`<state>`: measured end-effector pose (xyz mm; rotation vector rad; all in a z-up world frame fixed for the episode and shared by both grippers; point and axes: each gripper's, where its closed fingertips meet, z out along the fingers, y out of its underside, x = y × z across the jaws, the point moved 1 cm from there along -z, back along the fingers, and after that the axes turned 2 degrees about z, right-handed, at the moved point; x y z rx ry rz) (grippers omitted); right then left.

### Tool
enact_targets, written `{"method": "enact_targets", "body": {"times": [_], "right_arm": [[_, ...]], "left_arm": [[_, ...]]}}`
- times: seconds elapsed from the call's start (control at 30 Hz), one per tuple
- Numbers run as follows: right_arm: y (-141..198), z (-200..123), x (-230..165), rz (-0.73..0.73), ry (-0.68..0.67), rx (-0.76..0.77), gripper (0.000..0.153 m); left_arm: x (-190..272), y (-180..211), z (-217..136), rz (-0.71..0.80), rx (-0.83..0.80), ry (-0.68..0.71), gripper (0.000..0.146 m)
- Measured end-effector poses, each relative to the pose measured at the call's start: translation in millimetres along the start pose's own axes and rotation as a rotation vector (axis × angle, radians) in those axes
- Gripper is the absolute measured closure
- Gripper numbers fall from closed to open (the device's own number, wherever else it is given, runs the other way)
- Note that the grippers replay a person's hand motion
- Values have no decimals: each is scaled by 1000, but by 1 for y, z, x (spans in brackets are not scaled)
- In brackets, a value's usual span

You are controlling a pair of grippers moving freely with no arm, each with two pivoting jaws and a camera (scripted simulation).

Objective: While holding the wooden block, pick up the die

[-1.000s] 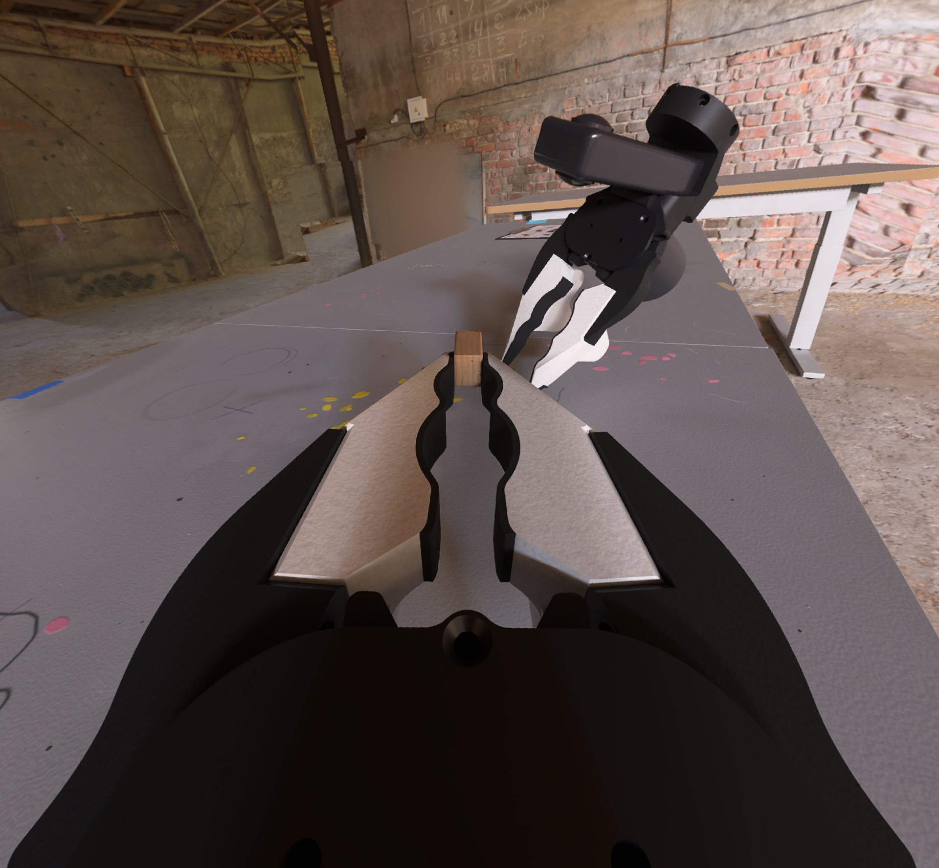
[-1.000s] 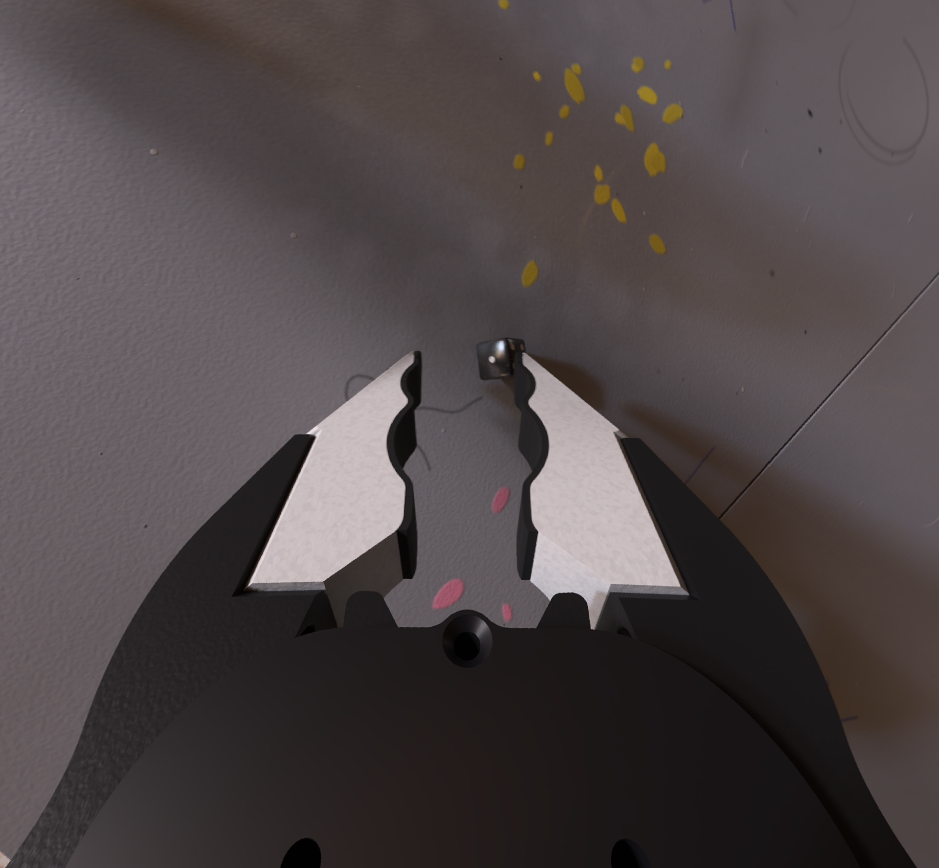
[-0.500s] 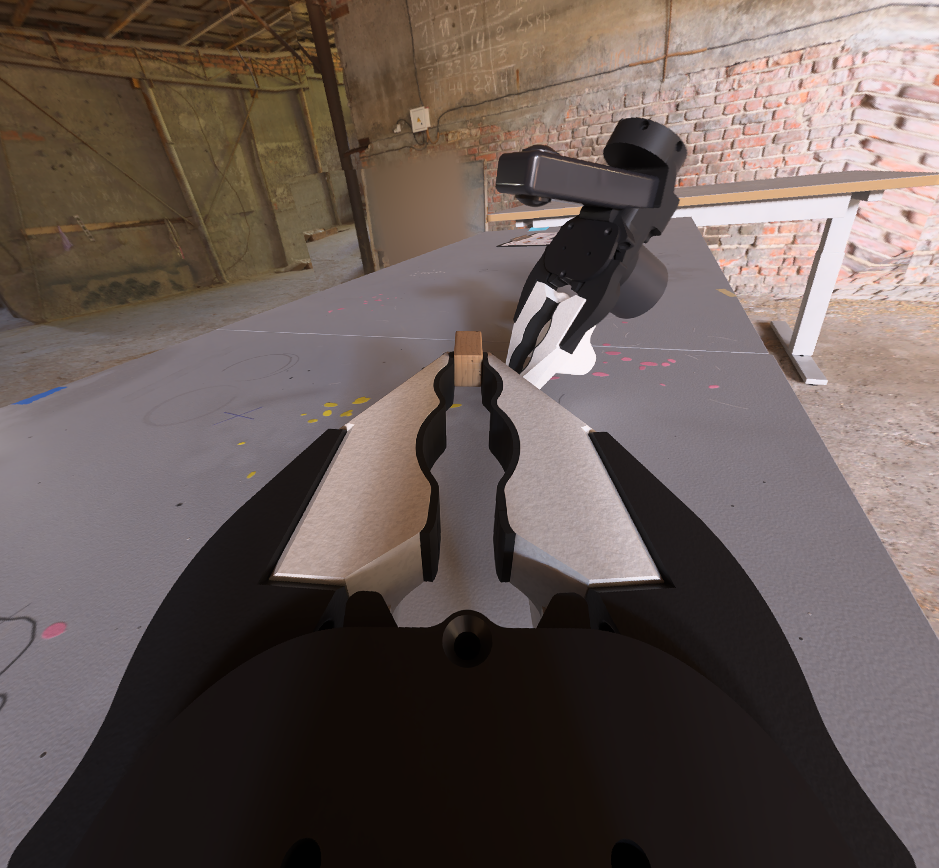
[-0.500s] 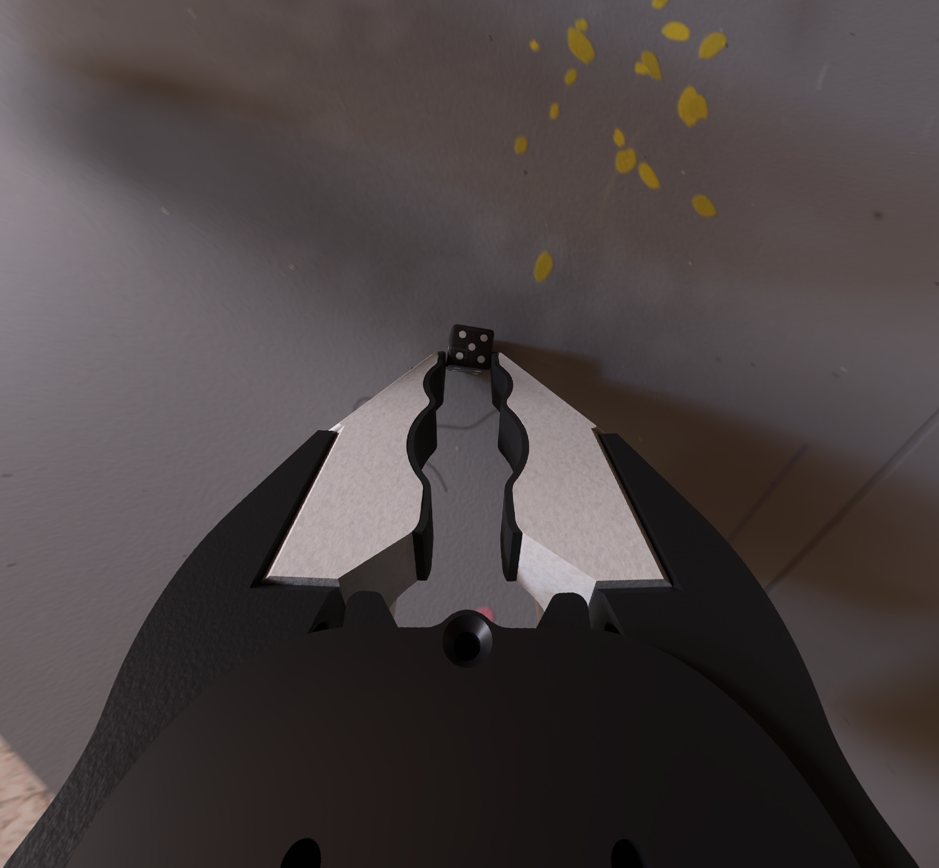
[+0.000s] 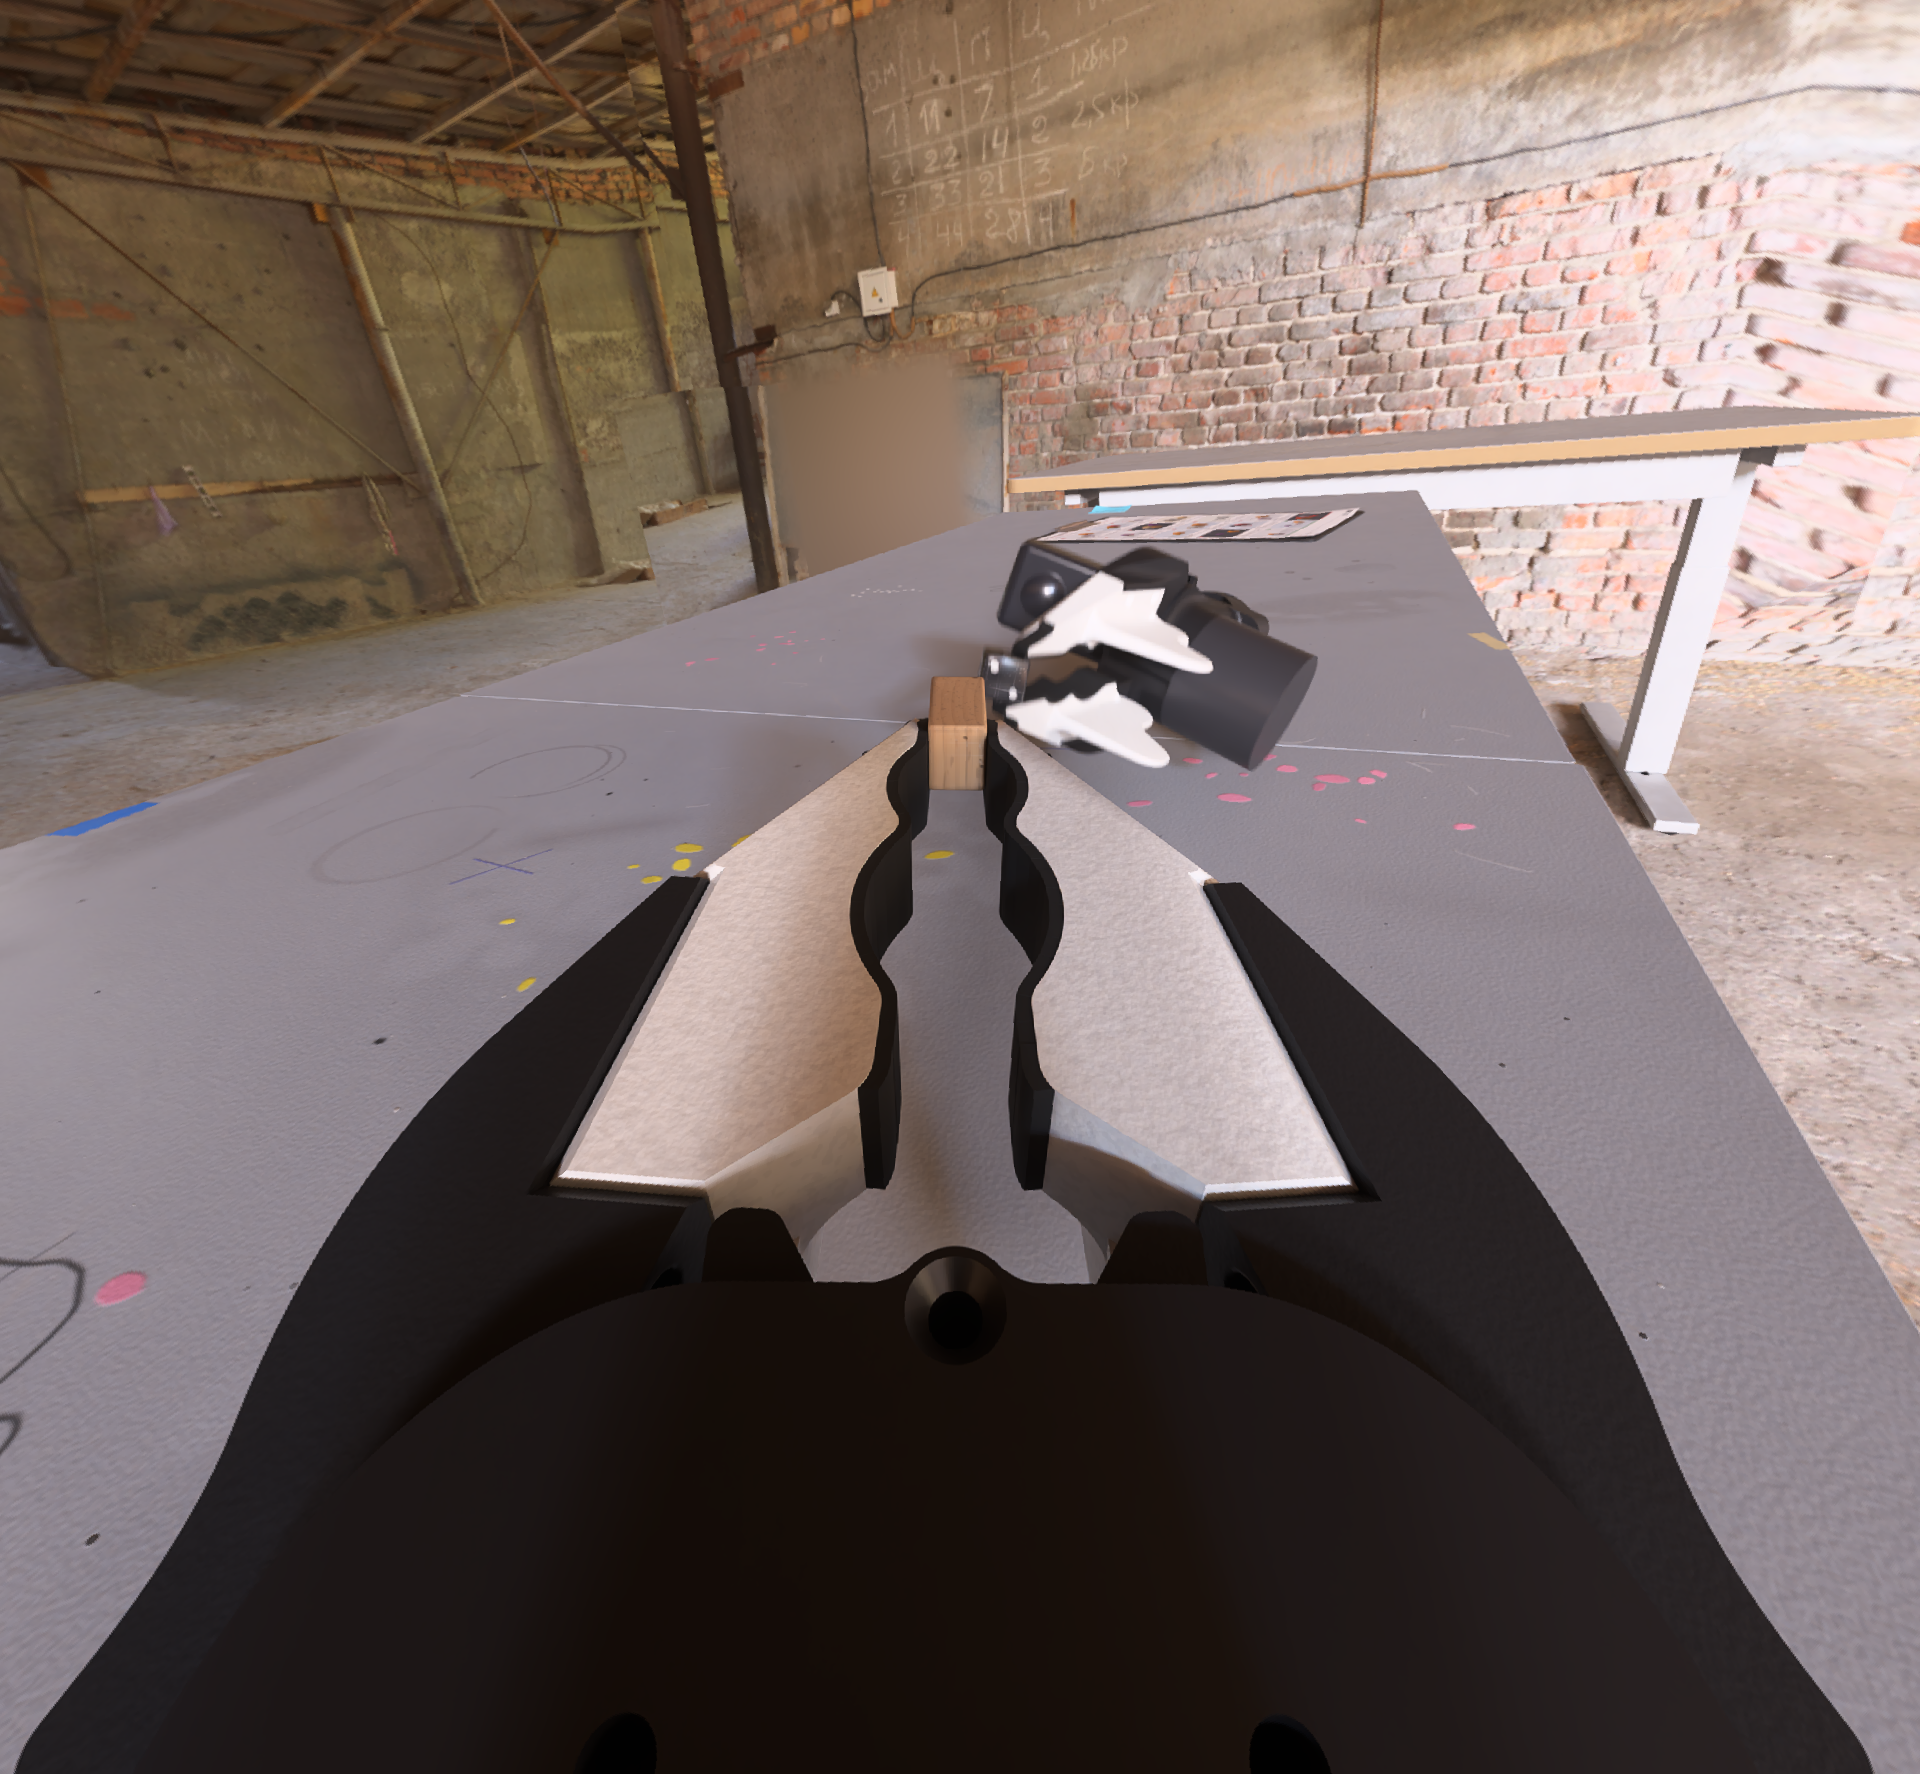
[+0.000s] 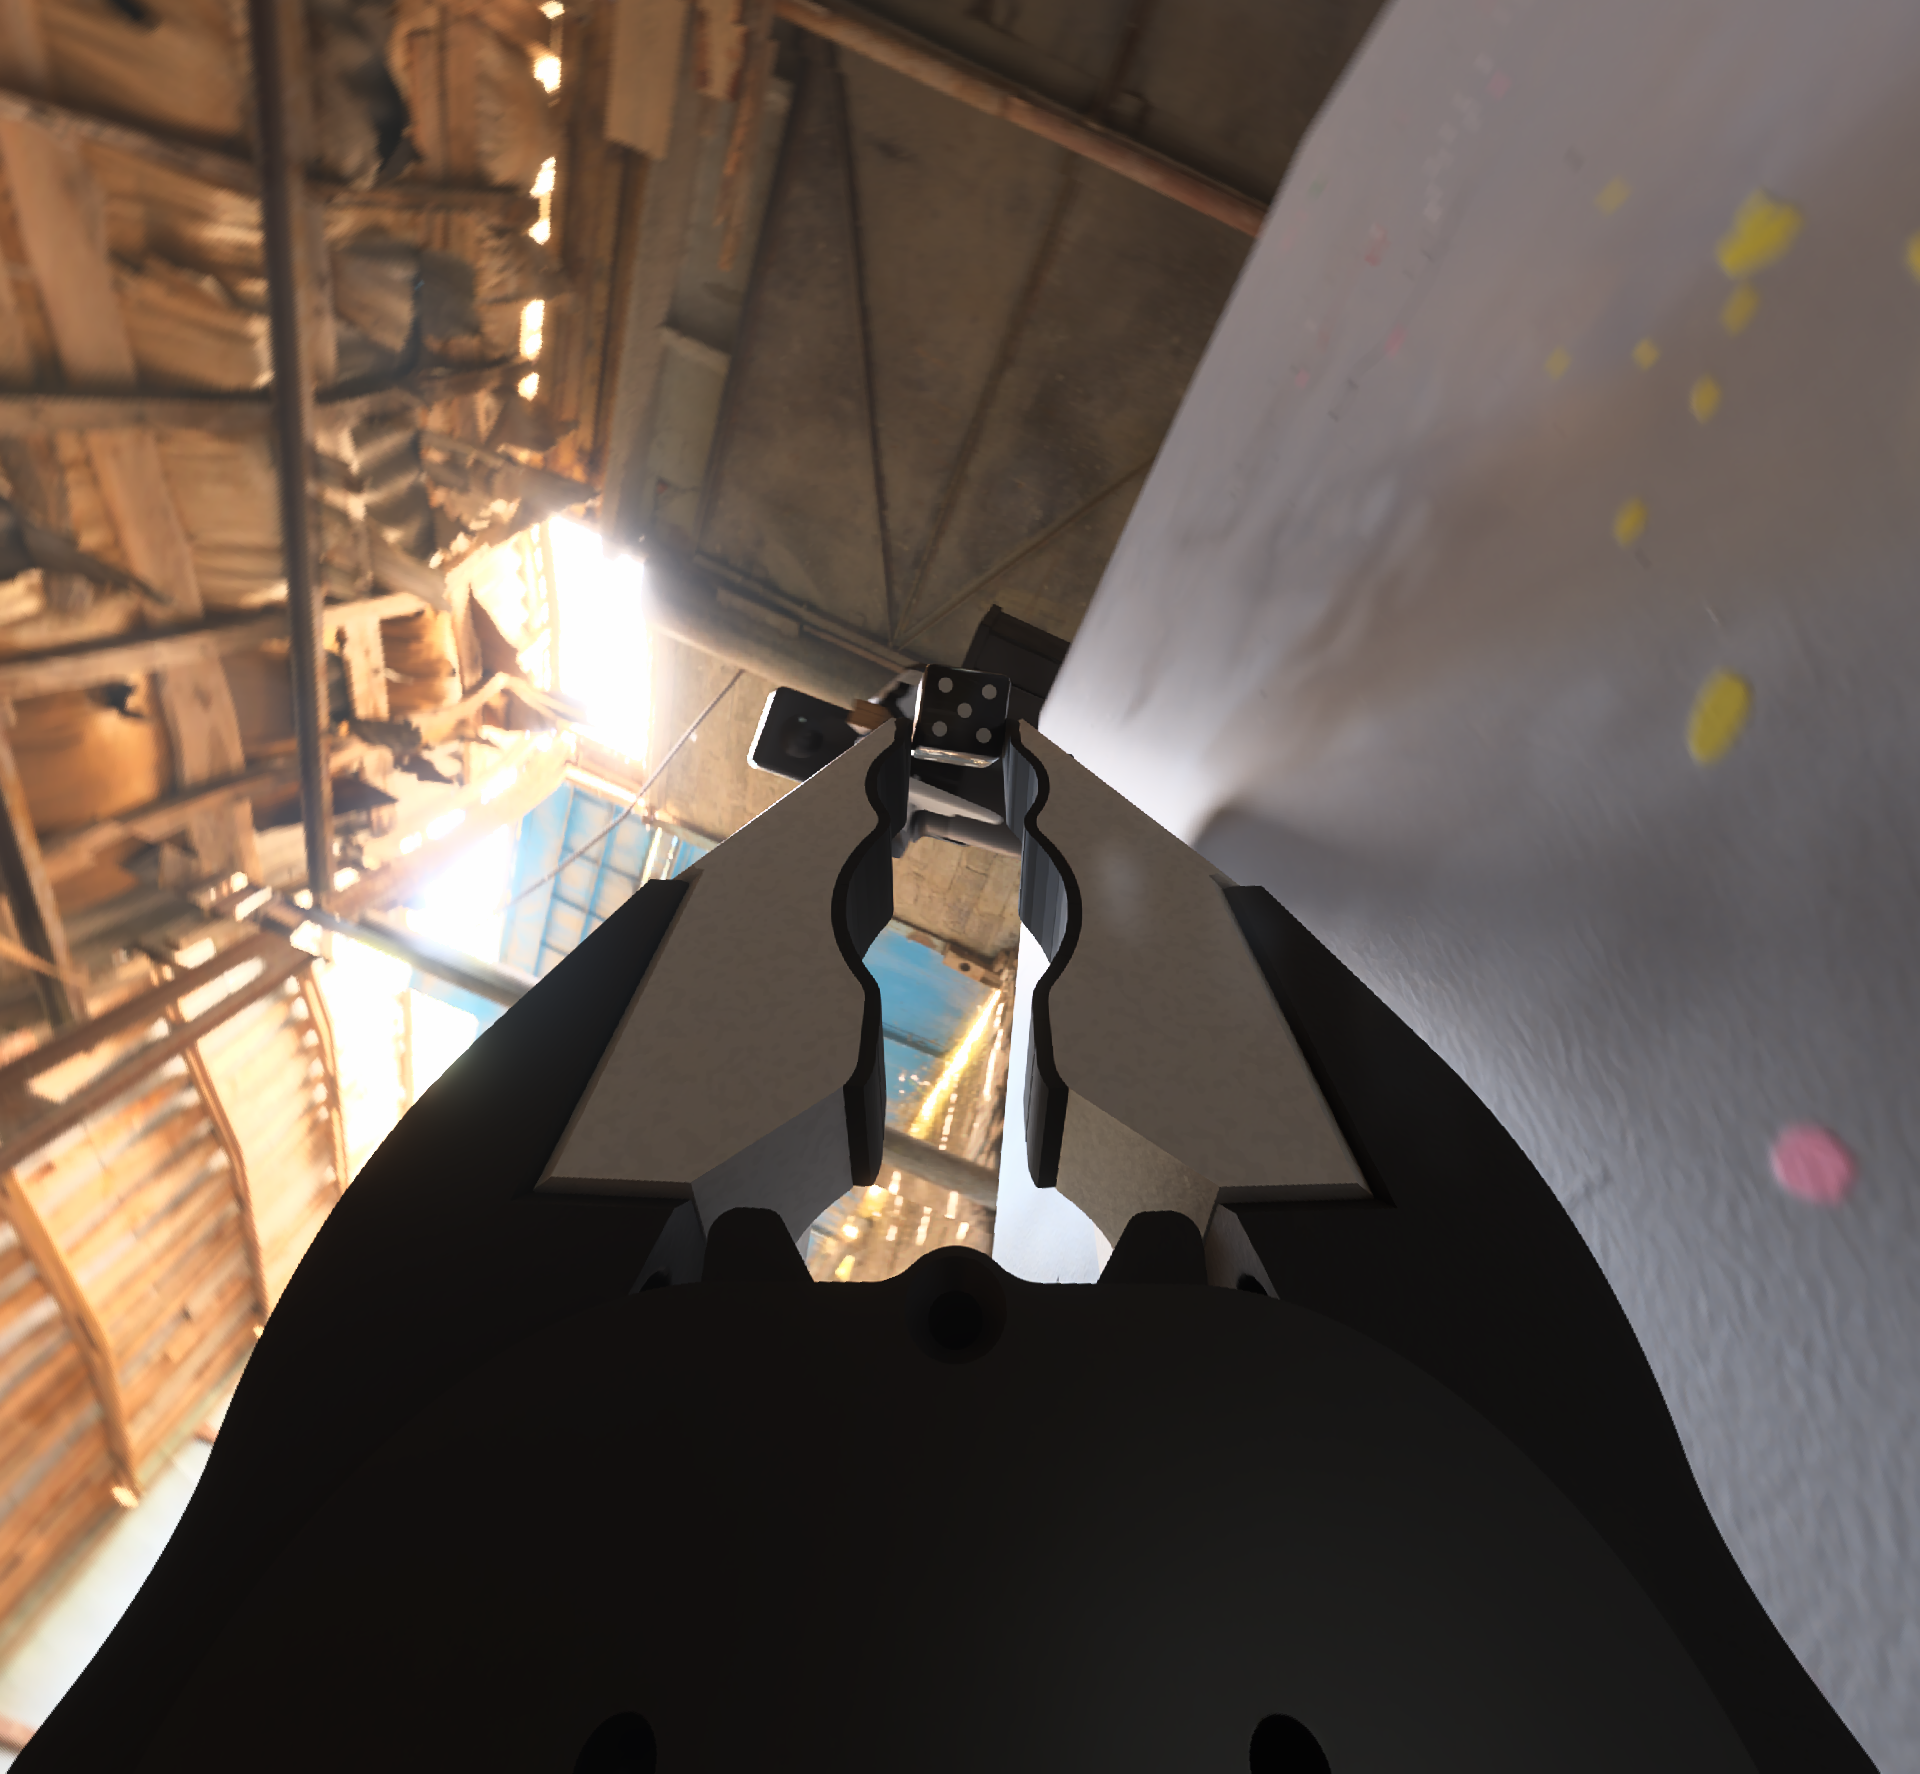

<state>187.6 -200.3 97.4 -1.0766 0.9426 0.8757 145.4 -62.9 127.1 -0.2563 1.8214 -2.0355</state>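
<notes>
My left gripper (image 5: 957, 737) is shut on the small wooden block (image 5: 957, 760), held at the fingertips above the grey table (image 5: 416, 945). My right gripper (image 6: 958, 737) is shut on the black die with white pips (image 6: 961, 708), gripped at the fingertips. In the left wrist view the right gripper (image 5: 1023, 685) lies rolled on its side just beyond the block, off the table, with the die (image 5: 997, 673) at its tips. The die is close to the block; I cannot tell whether they touch. In the right wrist view the left gripper (image 6: 795, 737) shows small behind the die.
The grey table fills the right side of the right wrist view (image 6: 1558, 685), with yellow and pink paint spots. A printed sheet (image 5: 1205, 527) lies at the table's far end. A second table (image 5: 1558, 457) stands at the back right. Brick walls stand behind.
My right gripper has shut on the die, lifted it off the table and rolled onto its side, pointing towards the left gripper. The left gripper still holds the block in place.
</notes>
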Motion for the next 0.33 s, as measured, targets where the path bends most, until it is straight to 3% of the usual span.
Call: {"method": "enact_targets", "body": {"times": [0.07,0.17,0.33], "right_arm": [[6,-1,13,26,75,-10,135],[5,-7,26,-107,279,-50,135],[-10,-22,43,-156,425,-66,135]], "left_arm": [[0,-1,0,-5,9,2,137],[2,-4,-1,-10,27,13,137],[3,-4,0,-10,31,25,137]]}}
